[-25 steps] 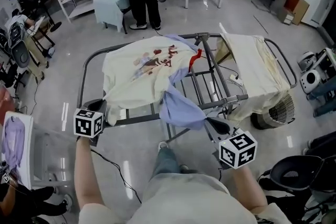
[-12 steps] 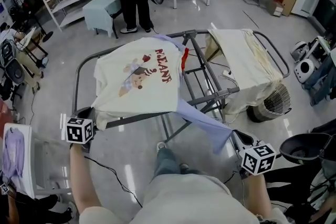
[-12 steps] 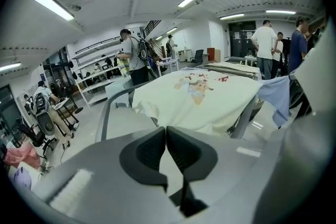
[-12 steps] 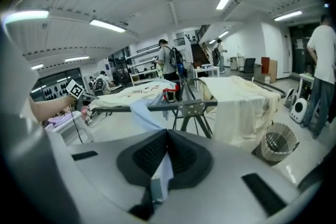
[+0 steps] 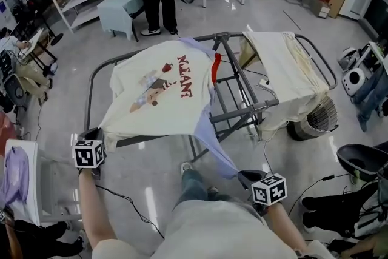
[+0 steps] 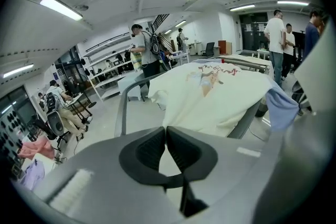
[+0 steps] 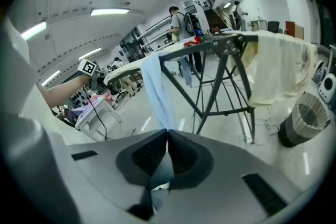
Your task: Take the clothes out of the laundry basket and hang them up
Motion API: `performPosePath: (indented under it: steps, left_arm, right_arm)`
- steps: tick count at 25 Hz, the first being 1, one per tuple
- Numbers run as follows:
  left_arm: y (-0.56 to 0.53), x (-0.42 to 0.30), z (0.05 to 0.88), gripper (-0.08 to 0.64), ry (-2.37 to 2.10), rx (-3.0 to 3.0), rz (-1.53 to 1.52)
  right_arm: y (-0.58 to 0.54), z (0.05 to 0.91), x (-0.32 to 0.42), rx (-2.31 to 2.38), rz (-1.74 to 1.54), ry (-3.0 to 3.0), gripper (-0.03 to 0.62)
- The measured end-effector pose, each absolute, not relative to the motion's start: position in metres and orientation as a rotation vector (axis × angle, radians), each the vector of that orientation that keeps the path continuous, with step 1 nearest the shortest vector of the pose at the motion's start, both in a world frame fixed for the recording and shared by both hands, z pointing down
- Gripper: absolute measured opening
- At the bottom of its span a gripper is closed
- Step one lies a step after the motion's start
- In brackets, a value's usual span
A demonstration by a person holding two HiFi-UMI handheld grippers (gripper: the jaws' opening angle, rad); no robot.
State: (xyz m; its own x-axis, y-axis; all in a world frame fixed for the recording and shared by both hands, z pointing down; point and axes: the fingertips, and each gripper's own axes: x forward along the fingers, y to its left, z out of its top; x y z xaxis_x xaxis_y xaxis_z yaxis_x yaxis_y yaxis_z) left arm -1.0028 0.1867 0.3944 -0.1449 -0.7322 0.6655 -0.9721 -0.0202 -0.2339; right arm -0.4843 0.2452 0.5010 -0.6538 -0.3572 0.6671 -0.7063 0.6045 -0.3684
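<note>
Head view: left tongs (image 5: 94, 133) clamped on the hem of the cream T-shirt (image 5: 160, 91) on the left wing of the drying rack (image 5: 248, 111), right tongs (image 5: 244, 176) clamped on the blue garment (image 5: 213, 145) trailing off the rack's near edge. Looks like the spreading step, and next the blue cloth needs lifting onto free bars, clear of the rack's centre frame. Left gripper view: pads together on cream fabric. Right gripper view: pads pinch blue cloth, mesh basket (image 7: 307, 120) right of the rack.

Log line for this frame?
left gripper: shut on cream T-shirt | right gripper: shut on blue garment | both on drying rack
</note>
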Motion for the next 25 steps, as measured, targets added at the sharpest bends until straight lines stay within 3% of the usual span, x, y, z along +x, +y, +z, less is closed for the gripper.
performPosePath:
  steps: [4,8,10,15,25]
  left_arm:
    - [0.188,-1.002,0.393,0.033,-1.909,1.753,0.919]
    - [0.197,-0.998,0.401,0.048,-1.891,1.765,0.882]
    - [0.200,-0.994,0.403,0.120,-1.880,1.774,0.872]
    - [0.200,-0.975,0.387,0.219,-1.866,1.842,0.809]
    - [0.179,-0.886,0.381,0.253,-1.576,2.130,0.901]
  right_arm:
    - [0.230,0.492,-0.507,0.771,0.801,-2.341,0.107]
    - [0.193,0.465,-0.531,0.793,0.698,-2.434,0.107]
    - [0.170,0.448,-0.543,0.813,0.647,-2.485,0.107]
    - [0.113,0.405,-0.571,0.854,0.490,-2.569,0.107]
    - [-0.025,0.379,-0.599,0.939,0.175,-2.415,0.147]
